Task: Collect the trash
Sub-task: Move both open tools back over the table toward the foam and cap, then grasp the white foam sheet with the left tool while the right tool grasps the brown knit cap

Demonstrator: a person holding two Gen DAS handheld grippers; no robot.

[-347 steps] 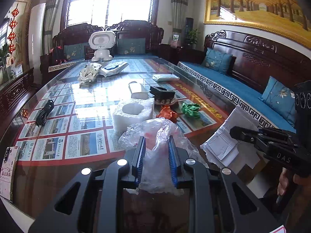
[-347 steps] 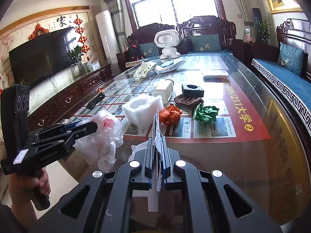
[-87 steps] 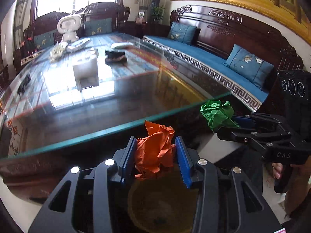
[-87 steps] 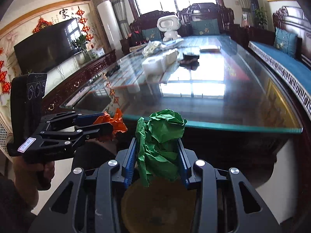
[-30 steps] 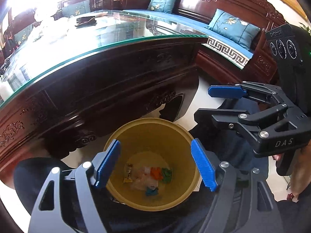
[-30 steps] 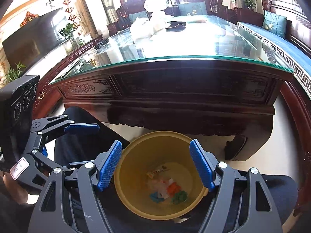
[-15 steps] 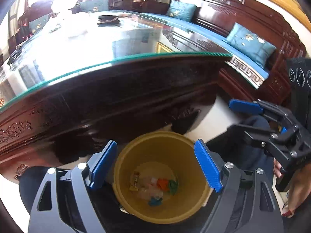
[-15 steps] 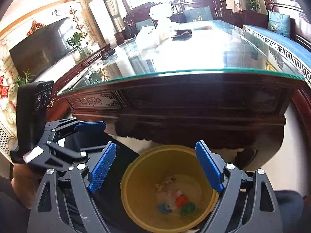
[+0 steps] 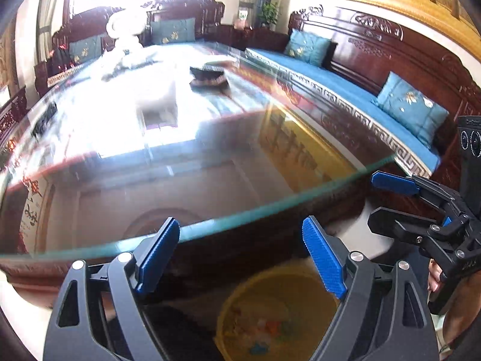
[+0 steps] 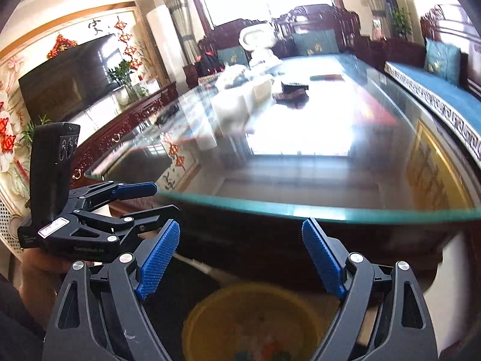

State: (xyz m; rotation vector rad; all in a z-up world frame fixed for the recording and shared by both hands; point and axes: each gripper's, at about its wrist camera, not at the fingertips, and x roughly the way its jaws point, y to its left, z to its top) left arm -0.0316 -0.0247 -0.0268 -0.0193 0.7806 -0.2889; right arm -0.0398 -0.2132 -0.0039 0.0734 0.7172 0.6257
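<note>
A yellow bin [image 9: 255, 294] stands on the floor below the table's near edge, low in both views [image 10: 240, 310]. Crumpled trash lies in its bottom, among it an orange paper [image 9: 272, 326]. My left gripper [image 9: 240, 225] hangs above the bin with its jaws opening and nothing between them. My right gripper [image 10: 242, 228] is open and empty too. Each gripper shows in the other's view: the right one [image 9: 375, 197] at the right edge, the left one [image 10: 163, 198] at the left. On the glass table top [image 9: 210, 180] lies white foam [image 10: 237, 102], blurred by glare.
Farther along the table are a black dish-like object [image 9: 209, 73] and a white robot toy [image 9: 124, 27]. A carved wooden sofa with blue cushions [image 9: 345, 87] runs along the right. A television [image 10: 69, 81] on a low cabinet stands at the left.
Both grippers have risen and tipped up, so the table top fills the views and the bin has slid to the bottom. Both pairs of jaws stand a little wider.
</note>
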